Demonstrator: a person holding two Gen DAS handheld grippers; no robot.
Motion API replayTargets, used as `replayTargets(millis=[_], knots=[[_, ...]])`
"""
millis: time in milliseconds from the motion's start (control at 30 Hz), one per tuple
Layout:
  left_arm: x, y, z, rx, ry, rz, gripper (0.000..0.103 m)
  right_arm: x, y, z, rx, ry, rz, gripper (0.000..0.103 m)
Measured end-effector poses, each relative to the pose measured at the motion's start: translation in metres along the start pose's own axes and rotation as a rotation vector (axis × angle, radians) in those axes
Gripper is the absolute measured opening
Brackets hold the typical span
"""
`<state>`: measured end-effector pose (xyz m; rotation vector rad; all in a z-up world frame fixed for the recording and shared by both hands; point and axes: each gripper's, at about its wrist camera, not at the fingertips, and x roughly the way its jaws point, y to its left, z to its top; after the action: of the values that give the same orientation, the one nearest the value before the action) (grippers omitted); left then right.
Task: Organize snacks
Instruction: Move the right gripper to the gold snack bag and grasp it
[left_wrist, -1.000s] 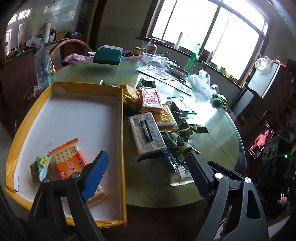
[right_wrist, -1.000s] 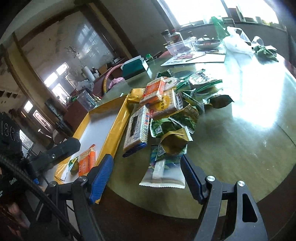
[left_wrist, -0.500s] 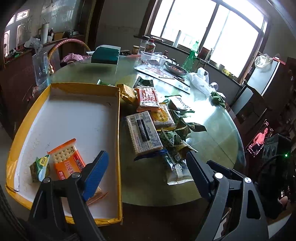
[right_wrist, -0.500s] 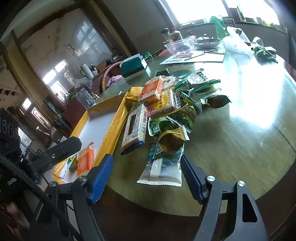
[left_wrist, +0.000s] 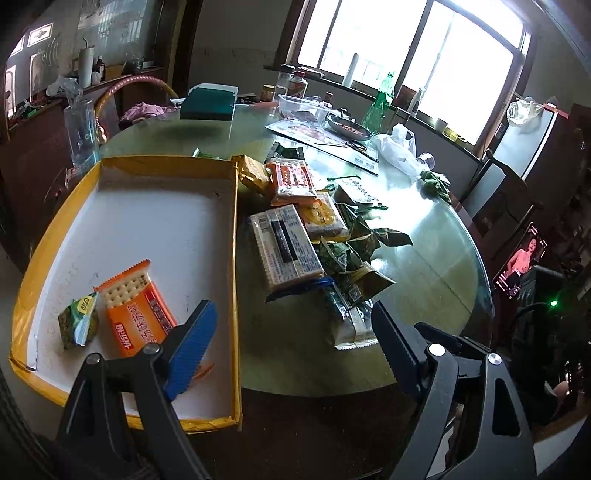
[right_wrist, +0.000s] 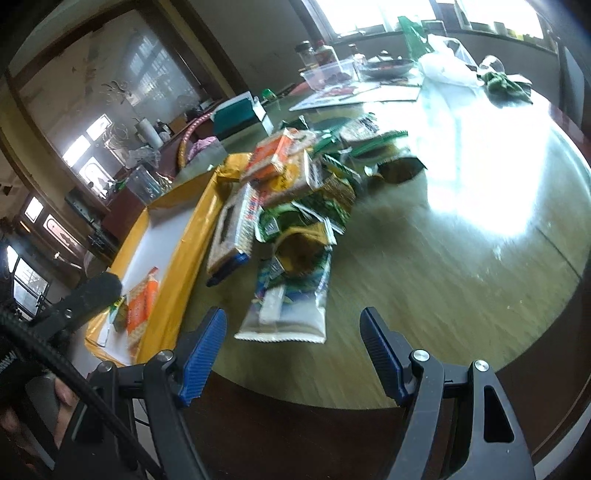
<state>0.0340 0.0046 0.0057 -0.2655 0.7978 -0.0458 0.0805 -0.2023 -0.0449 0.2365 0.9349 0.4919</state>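
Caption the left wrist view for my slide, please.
Open left gripper above yellow tray holding two snacks, pile beside.

Glossy glass tabletop (left_wrist: 424, 266), shiny plastic snack wrappers (left_wrist: 284, 251), and a matt white-lined cardboard tray (left_wrist: 235, 221) with glossy yellow walls.

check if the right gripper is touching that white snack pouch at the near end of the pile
Apart. The right wrist view shows the right gripper open, with bare table between its fingertips and the white snack pouch.

The left gripper (left_wrist: 291, 332) hangs with jaws wide apart and empty above the near table (left_wrist: 295, 354) edge; the yellow-rimmed tray (left_wrist: 235, 258) holds an orange cracker pack (left_wrist: 135, 310) and a small green packet (left_wrist: 79, 323), beside the snack pile (left_wrist: 310, 236)
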Motion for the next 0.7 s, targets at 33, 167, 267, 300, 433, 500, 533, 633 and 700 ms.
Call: replayTargets(millis=[33, 167, 267, 300, 433, 500, 533, 633, 700], knots=[[0.001, 0.0, -0.001, 0.005, 0.003, 0.0, 0.086, 0.002, -0.001, -0.002, 0.003, 0.007, -0.002, 0.075], [0.002, 0.001, -0.002, 0.006, -0.001, 0.002, 0.086, 0.007, -0.007, -0.001, 0.024, 0.018, -0.006, 0.075], [0.003, 0.004, -0.002, -0.003, 0.002, -0.003, 0.086, 0.011, -0.007, 0.006, 0.034, 0.023, 0.01, 0.075], [0.003, 0.005, -0.003, -0.005, 0.002, -0.001, 0.086, 0.013, -0.007, 0.009, 0.034, 0.023, 0.008, 0.075], [0.004, 0.007, -0.004, -0.006, 0.006, -0.012, 0.086, 0.021, -0.009, 0.019, 0.054, 0.023, 0.003, 0.074], [0.004, 0.006, -0.004, -0.003, 0.008, -0.018, 0.086, 0.027, -0.011, 0.024, 0.069, 0.03, 0.007, 0.072], [0.005, 0.006, -0.004, 0.0, 0.01, -0.022, 0.086, 0.03, -0.012, 0.027, 0.077, 0.034, 0.008, 0.068], [0.005, 0.004, -0.004, 0.001, 0.014, -0.038, 0.086, 0.037, -0.011, 0.032, 0.084, 0.04, 0.007, 0.066], [0.005, 0.002, -0.004, 0.005, 0.019, -0.044, 0.086, 0.04, -0.01, 0.036, 0.09, 0.042, 0.009, 0.06]])
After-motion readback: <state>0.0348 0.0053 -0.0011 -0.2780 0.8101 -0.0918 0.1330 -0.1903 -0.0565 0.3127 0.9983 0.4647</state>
